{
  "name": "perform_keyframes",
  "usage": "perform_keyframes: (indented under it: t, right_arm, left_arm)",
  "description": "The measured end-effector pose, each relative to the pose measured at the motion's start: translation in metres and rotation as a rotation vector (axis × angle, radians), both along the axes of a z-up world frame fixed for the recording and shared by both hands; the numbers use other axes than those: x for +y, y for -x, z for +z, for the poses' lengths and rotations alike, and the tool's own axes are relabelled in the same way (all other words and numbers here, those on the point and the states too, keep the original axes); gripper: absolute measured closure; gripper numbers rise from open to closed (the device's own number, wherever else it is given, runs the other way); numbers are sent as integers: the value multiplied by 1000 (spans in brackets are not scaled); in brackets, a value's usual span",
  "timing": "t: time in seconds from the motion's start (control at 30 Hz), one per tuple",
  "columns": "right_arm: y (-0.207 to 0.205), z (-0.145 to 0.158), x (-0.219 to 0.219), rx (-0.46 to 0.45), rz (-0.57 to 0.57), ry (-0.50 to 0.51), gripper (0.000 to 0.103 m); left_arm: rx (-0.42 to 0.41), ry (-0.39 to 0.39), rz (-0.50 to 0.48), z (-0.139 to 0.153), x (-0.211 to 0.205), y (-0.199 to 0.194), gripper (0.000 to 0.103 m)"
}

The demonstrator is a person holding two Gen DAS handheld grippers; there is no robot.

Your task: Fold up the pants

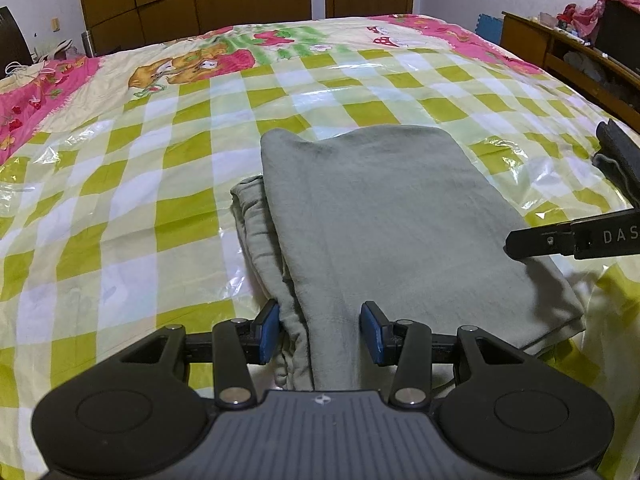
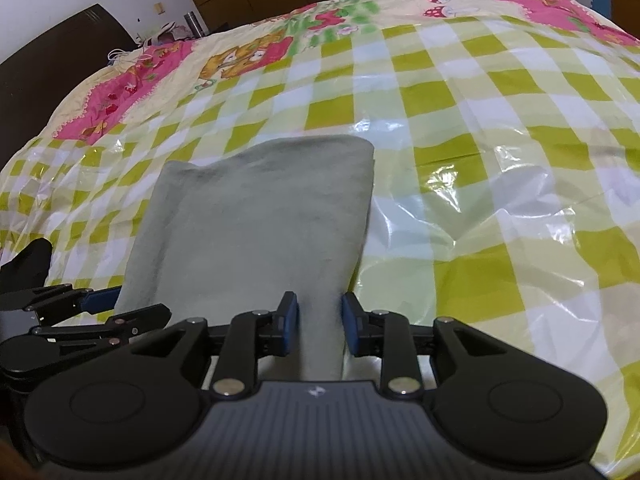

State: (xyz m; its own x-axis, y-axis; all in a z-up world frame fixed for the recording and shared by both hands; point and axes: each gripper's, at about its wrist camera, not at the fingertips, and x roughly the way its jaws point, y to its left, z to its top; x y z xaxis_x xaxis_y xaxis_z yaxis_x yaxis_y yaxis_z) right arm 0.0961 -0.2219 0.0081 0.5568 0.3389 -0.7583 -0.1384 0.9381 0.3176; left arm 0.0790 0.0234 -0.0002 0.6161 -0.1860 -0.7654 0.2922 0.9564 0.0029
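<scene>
Sage-green fleece pants (image 1: pixel 384 216) lie folded mid-way across the green-checked plastic bed cover (image 1: pixel 132 184); left gripper (image 1: pixel 320 334) and right gripper (image 2: pixel 319 325) straddle the near hem, pads apart, unclenched; withdraw both grippers without dragging the fabric

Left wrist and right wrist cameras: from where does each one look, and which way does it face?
Left wrist: on the left gripper, facing down over the folded pants; the right gripper's finger enters at right.
Right wrist: on the right gripper, facing down over the same pants; the left gripper shows at left.
Shared: pants, checked bed cover.
</scene>
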Motion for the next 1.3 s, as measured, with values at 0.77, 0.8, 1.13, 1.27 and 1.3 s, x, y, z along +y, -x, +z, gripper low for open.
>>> perform_keyframes:
  t: [0.77,0.8,1.13,1.27,1.3]
  right_arm:
    - [-1,11,7,4,-1,82,71]
    - [-1,16,8,-11,-3,80,71]
    - [-50,36,86,-55,120,37,69]
    - [-73,27,126,-23,147,27,63]
    - [-78,24,135,-14,150,31,63]
  left_arm:
    - [-8,19,-4,-1,12,16,48]
    - [-16,25,-2,1,13,18,49]
    - [-118,72,-9,22,19,45,49]
    - [-106,103,-12,13,19,43,52]
    - [-105,104,-13,11,19,43,56]
